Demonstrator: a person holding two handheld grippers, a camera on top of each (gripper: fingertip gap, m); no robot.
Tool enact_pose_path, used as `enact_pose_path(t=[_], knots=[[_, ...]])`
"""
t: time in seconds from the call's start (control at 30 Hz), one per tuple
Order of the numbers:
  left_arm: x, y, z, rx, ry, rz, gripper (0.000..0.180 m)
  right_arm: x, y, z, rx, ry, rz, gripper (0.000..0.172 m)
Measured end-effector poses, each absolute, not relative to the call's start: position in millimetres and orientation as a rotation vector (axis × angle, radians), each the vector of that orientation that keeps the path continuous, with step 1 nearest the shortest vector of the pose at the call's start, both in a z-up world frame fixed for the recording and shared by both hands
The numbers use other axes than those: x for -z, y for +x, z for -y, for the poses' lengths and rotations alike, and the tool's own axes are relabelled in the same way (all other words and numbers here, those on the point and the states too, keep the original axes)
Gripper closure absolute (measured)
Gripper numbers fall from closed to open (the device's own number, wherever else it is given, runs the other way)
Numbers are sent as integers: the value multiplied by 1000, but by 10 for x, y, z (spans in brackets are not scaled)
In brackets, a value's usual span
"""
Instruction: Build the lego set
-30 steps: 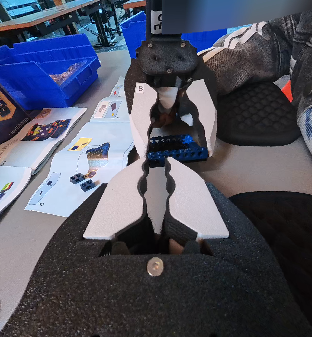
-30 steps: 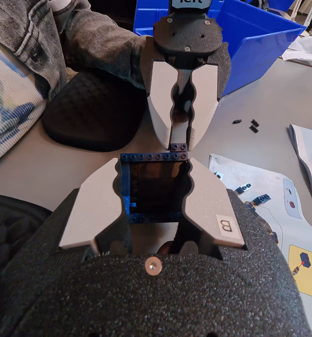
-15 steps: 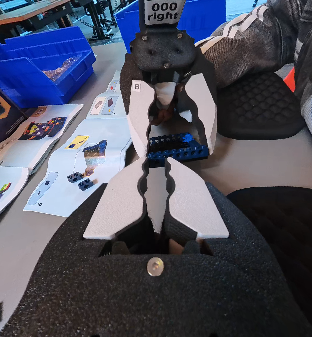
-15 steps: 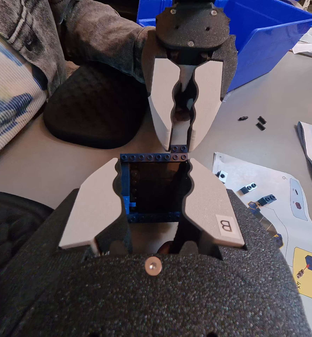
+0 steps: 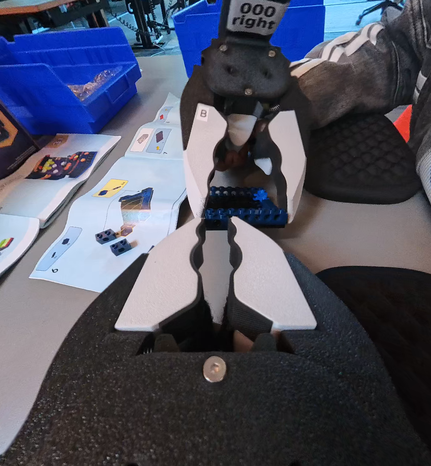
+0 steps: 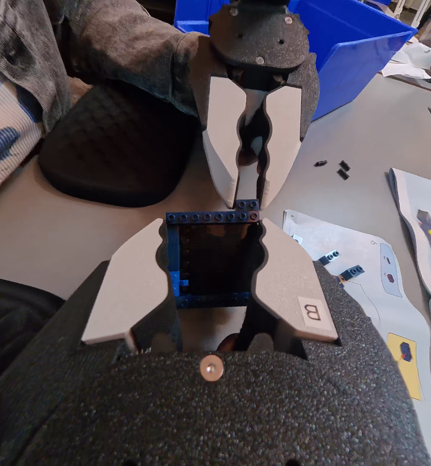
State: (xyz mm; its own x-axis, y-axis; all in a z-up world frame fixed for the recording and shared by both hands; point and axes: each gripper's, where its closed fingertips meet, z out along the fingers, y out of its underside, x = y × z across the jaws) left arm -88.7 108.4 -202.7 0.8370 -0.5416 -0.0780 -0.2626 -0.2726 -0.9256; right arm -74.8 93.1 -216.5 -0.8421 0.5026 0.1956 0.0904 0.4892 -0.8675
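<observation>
Left wrist view: the left gripper [image 5: 216, 223] has its jaws nearly together, pinching a small dark blue brick [image 5: 216, 222] between the fingertips. That brick sits against the near left corner of a square blue frame [image 5: 244, 214] of studded beams resting on the grey table [image 5: 348, 242]. Facing it, the right gripper [image 5: 244, 216] comes down from above with its jaws spread wide, one fingertip at each outer side of the frame. A black pad [image 5: 360, 161] lies under a grey sleeve [image 5: 348, 75] to the right. To the left an open booklet [image 5: 88, 252] carries two loose dark bricks [image 5: 113, 240]; behind it lie a second booklet [image 5: 45, 176] and a blue bin [image 5: 58, 75].

Right wrist view: the right gripper [image 6: 210, 222] is wide open around the frame [image 6: 209, 216], whose dark floor fills the space between the fingers. Both side beams lie right against the inner faces of the fingers, so the frame looks clamped by its width. Beyond the far beam the left gripper [image 6: 247, 204] points down, its tips closed on the small brick [image 6: 247, 203], which touches the beam's right end. Three small black pins [image 6: 340, 167] lie apart on the table to the right, near the booklet [image 6: 335, 242] with the two loose bricks [image 6: 340, 264]. A blue bin [image 6: 348, 50] stands behind.
</observation>
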Motion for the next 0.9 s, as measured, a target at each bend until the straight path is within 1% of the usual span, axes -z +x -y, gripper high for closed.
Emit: enact_pose_path(t=[0.13, 0.9], knots=[[2010, -900, -1082, 315, -1860, -586, 164, 2161, -774, -933, -1223, -461, 2294, 104], [2059, -868, -1066, 249, -1855, -678, 165, 2184, -737, -911, -1278, -513, 2337, 103]])
